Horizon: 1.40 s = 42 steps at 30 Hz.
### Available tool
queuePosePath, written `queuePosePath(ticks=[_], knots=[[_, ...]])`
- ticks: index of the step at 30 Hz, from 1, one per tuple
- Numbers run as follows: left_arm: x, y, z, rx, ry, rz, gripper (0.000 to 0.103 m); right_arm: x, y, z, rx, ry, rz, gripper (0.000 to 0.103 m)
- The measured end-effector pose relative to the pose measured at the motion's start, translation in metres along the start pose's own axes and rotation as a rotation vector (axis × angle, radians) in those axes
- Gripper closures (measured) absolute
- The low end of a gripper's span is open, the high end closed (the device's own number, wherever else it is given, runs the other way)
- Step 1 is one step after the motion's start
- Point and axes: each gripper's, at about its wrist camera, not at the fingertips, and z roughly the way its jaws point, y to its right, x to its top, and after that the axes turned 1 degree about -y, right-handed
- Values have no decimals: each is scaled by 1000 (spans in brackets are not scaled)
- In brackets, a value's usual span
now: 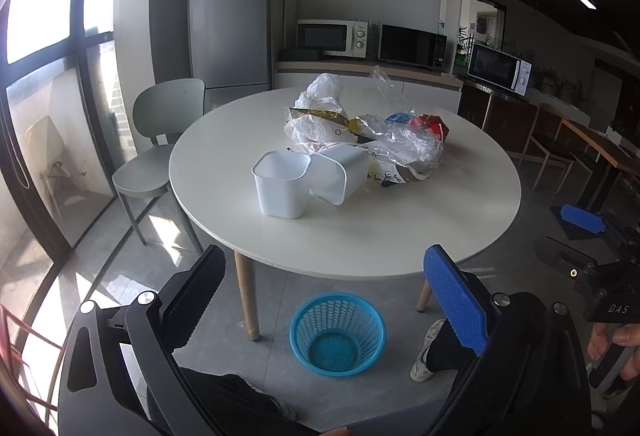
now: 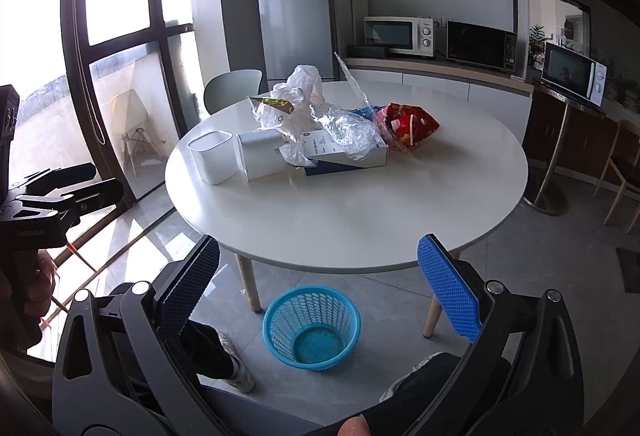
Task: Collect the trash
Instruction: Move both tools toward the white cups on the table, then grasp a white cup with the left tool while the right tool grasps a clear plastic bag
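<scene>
Nearest: left gripper [image 1: 328,300], jaws spread as wide as they go, nothing between them; one black textured pad, one blue. Right gripper [image 2: 320,288] the same, wide and empty. Both hang short of the near table edge, tilted down.

On the grey tiled floor just below: round blue perforated plastic wastebasket [image 1: 338,334], upright, empty as far as can be seen, standing between two wooden table legs. The person's dark trouser legs and white shoes flank it.

Next: round white table [image 1: 400,228]. Nothing collected yet, by the look of it.

Mid-table, left: two white squarish plastic tubs, one upright [image 1: 281,183], one tipped on its side [image 1: 338,174], touching. Stiff, light, smooth; probably best pinched across a rim wall.

Behind and right of them, the trash heap: crumpled clear plastic bags and film [image 1: 404,140], a flat white-and-blue cardboard box [image 2: 346,156] under the film, a gold-and-black printed wrapper [image 1: 320,115], a red crinkled snack bag [image 2: 408,124] at far right. The film is soft, slippery and near weightless, likely to trail or drag neighbours along; grab a bunched fold. The box is stiffer; take an edge.

Writing: "DAS" on the other gripper's body in the left view. The box label and fridge sticker are too small to read.

Far: green chair, steel fridge, three microwaves on counters.
</scene>
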Motion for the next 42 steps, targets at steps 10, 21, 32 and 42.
queuePosePath(ticks=[10, 21, 32, 42], knots=[[1, -12, -5, -36, 29, -35, 6, 7, 1, -7, 24, 48, 11, 8], [6, -26, 3, -25, 38, -128, 6, 17, 5, -4, 26, 38, 25, 8], [11, -28, 8, 16, 1, -96, 6, 25, 14, -4, -8, 62, 31, 8], [18, -41, 16, 76, -5, -99, 6, 35, 21, 5, -34, 57, 27, 8]])
